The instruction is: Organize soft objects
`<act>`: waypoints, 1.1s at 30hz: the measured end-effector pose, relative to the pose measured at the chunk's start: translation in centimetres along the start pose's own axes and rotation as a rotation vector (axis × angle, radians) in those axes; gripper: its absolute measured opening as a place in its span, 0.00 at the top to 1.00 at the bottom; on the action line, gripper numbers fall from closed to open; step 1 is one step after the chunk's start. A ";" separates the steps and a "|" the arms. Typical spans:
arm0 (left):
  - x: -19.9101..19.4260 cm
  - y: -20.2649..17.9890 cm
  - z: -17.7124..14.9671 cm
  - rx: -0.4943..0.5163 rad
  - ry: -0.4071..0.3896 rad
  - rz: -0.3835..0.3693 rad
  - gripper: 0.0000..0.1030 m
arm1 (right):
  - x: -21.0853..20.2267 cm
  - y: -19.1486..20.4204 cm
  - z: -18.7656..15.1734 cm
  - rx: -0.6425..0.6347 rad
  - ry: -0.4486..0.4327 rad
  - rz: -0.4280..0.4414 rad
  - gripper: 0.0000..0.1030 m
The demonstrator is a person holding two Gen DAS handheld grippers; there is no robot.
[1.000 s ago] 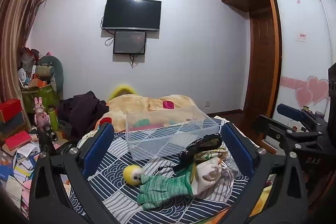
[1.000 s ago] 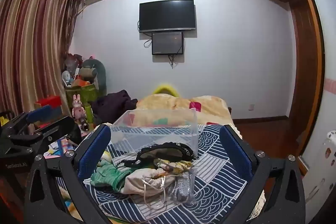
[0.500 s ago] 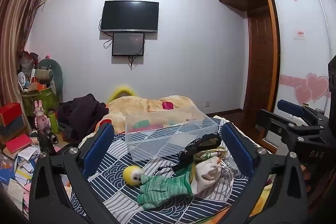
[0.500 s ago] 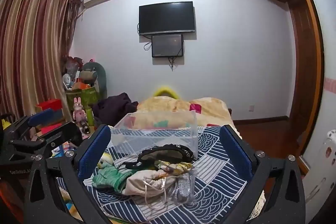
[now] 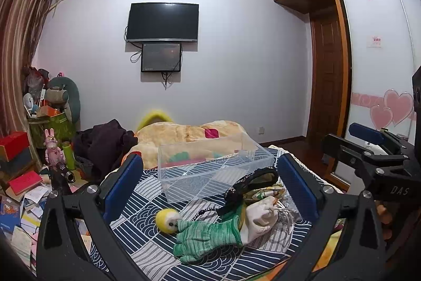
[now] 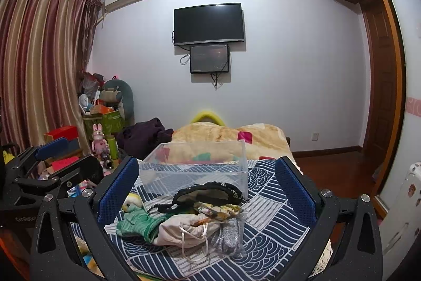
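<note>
Heaped on the patterned bedspread (image 5: 147, 236): green knit glove (image 5: 208, 237), cream drawstring pouch (image 5: 259, 217), yellow plush ball (image 5: 166, 220), black headband (image 5: 251, 182), silvery glove (image 6: 227, 233). Just behind, clear plastic bin (image 5: 210, 167), seemingly holding nothing yet. Sorting apparently not begun, all items left to move. Green glove lying flat, long axis across the bed, its knit fingers toward the ball at left in the left wrist view. Left gripper (image 5: 210, 188) and right gripper (image 6: 206, 188) hovering above the heap, fingers spread wide, gripping nothing.
</note>
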State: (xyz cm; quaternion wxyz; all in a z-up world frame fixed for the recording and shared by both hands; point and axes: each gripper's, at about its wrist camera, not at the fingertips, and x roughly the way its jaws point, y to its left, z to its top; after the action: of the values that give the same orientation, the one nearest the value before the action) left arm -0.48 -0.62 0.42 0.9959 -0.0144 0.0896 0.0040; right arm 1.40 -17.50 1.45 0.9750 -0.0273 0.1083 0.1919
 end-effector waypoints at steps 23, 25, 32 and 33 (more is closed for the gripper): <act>0.2 -0.1 -0.3 -0.003 0.009 -0.006 0.00 | -0.3 0.4 0.3 -0.004 -0.007 0.006 0.00; 0.3 -0.1 -0.3 -0.003 0.008 -0.005 0.00 | -0.2 0.4 0.3 -0.004 -0.008 0.006 0.00; 0.3 -0.2 -0.3 -0.003 0.008 -0.007 0.00 | -0.2 0.4 0.3 -0.002 -0.012 0.008 0.00; 0.2 -0.2 -0.2 -0.002 0.008 -0.008 0.00 | -0.2 0.4 0.3 -0.003 -0.013 0.008 0.00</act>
State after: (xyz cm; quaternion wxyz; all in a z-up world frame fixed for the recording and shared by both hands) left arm -0.30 -0.78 0.15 0.9955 -0.0159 0.0934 0.0000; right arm 1.17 -17.20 1.78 0.9749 -0.0269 0.1018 0.1962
